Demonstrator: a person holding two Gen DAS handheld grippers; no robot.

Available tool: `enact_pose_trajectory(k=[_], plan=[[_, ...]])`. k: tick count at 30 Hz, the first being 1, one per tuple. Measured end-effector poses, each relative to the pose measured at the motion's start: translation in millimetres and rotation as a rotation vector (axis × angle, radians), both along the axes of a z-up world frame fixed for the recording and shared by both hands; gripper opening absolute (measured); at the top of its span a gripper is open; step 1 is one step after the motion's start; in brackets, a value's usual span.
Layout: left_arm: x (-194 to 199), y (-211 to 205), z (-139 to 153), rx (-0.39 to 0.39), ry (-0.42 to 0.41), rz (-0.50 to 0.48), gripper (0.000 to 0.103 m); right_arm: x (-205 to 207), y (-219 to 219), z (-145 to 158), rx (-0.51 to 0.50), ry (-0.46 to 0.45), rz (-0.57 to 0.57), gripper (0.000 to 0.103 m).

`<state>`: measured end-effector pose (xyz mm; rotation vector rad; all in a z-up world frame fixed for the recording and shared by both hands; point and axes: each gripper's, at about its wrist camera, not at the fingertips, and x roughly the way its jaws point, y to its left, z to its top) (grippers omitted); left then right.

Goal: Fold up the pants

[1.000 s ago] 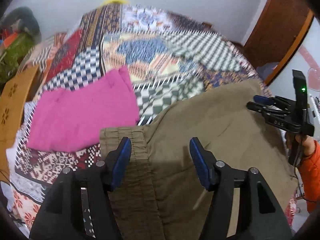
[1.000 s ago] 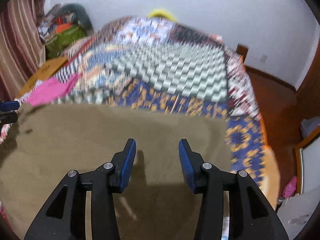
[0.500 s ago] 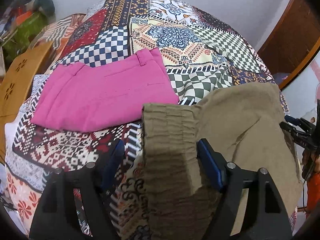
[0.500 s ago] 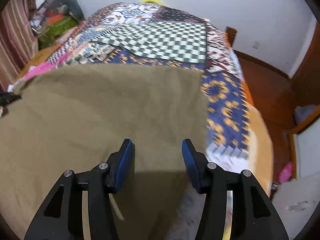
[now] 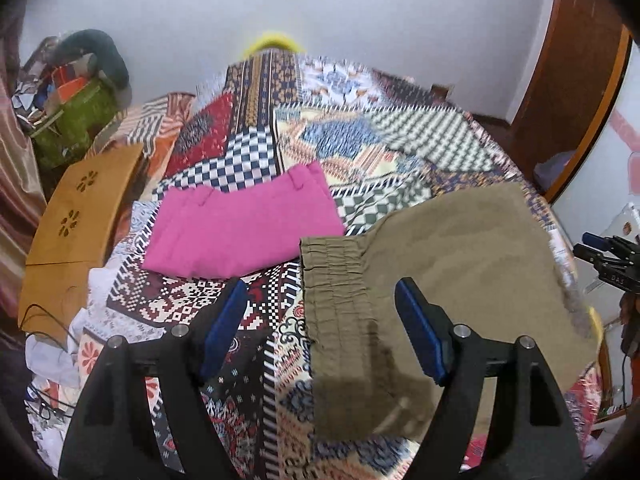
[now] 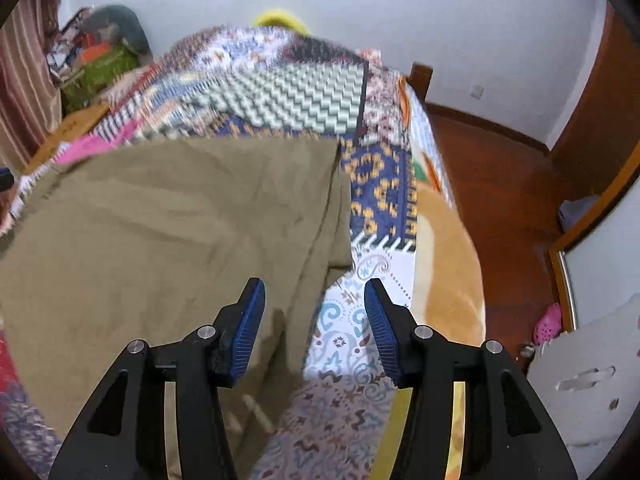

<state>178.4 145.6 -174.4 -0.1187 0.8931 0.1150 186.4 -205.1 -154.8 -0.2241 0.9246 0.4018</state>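
Olive-brown pants (image 5: 452, 276) lie spread on the patchwork bedspread (image 5: 360, 148), with the elastic waistband (image 5: 332, 268) toward the left. My left gripper (image 5: 320, 328) is open and empty, held above the waistband corner. My right gripper (image 6: 314, 320) is open and empty above the right edge of the pants (image 6: 168, 232), near a folded corner. The right gripper also shows at the far right of the left wrist view (image 5: 608, 256).
Folded pink pants (image 5: 244, 224) lie on the bed left of the olive pair. A wooden board (image 5: 76, 208) sits at the bed's left side, with clutter behind (image 5: 76, 92). The bed's right edge drops to a wooden floor (image 6: 504, 184); a wooden door frame (image 5: 568, 88) stands far right.
Both grippers have pulled back and lifted away from the olive pants. The left one has shifted left over the waistband corner, the right one to the pants' right edge.
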Motion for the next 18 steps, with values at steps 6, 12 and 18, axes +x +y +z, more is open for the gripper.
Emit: enact_pose_trajectory(k=[6, 12, 18], plan=[[-32, -15, 28, 0.015, -0.067, -0.001, 0.076, -21, 20, 35, 0.066, -0.091, 0.037, 0.050], [-60, -31, 39, -0.001, -0.116, -0.007, 0.085, -42, 41, 56, 0.130, -0.142, 0.079, 0.051], [-75, -36, 22, -0.096, -0.089, -0.003, 0.087, -64, 62, 61, 0.171, -0.158, 0.120, 0.052]])
